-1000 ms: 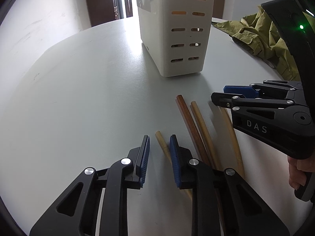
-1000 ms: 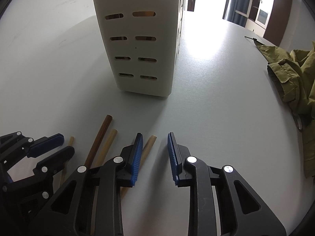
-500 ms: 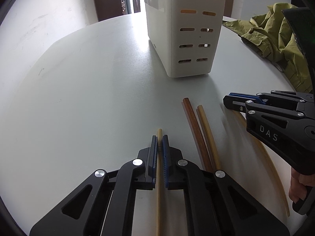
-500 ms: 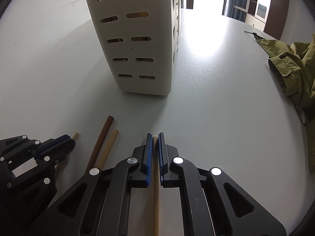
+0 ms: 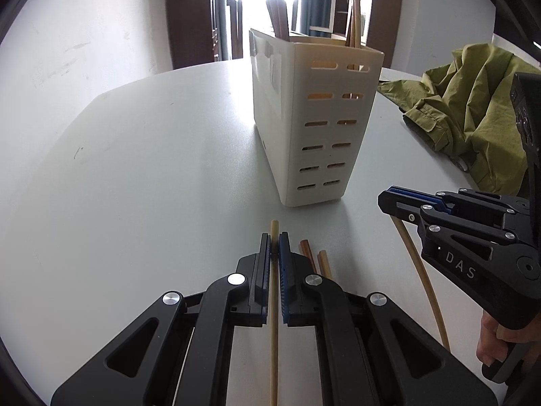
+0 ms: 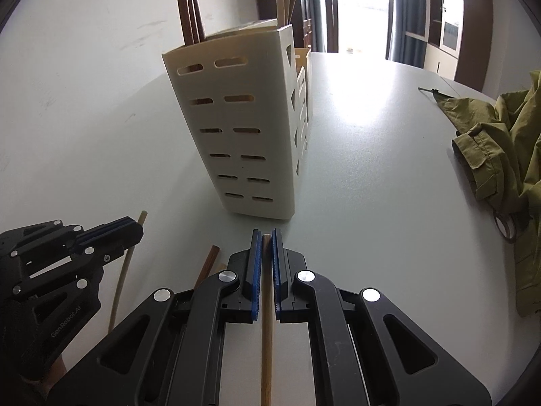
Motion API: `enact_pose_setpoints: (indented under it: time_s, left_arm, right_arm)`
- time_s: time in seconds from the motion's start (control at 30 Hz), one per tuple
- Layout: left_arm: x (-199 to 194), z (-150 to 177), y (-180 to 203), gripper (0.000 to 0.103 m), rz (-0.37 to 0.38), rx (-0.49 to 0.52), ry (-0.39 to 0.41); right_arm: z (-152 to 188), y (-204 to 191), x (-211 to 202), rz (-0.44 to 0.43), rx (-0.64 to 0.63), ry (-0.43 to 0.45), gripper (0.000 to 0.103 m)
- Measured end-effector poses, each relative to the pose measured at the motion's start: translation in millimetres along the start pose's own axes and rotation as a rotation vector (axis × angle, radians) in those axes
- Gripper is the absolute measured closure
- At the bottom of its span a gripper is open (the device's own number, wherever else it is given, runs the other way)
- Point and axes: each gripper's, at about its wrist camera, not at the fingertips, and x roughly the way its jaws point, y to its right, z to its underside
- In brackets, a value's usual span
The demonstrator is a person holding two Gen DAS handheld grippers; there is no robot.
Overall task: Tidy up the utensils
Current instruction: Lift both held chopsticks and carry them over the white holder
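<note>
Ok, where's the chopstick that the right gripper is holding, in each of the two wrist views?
Left wrist view: the chopstick runs down the right side, a pale curved stick hanging from the right gripper.
Right wrist view: it runs up the bottom centre, clamped between the blue pads.
Shared landmark: the cream slotted utensil holder stands upright on the table behind the grippers in both.
</note>
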Motion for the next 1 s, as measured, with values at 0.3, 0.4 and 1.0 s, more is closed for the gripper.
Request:
enact_pose_setpoints:
  time_s: [0.3,0.4,1.0]
  left_arm:
    - [-31,-17,1,0.098,0.013,0.000,0.083]
    - [-42,-22,3,0.099,0.011,0.000,0.119]
    - [-92,-55,10,0.099,0.020,0.010,0.303]
  right_arm:
    - [-16,8,-23,-0.037,0.002,0.085,0.096]
    - [-18,6,-33,-0.045,-0.002,0.119,0.096]
    - [-44,3,-94,-0.065,-0.017,0.348,0.097]
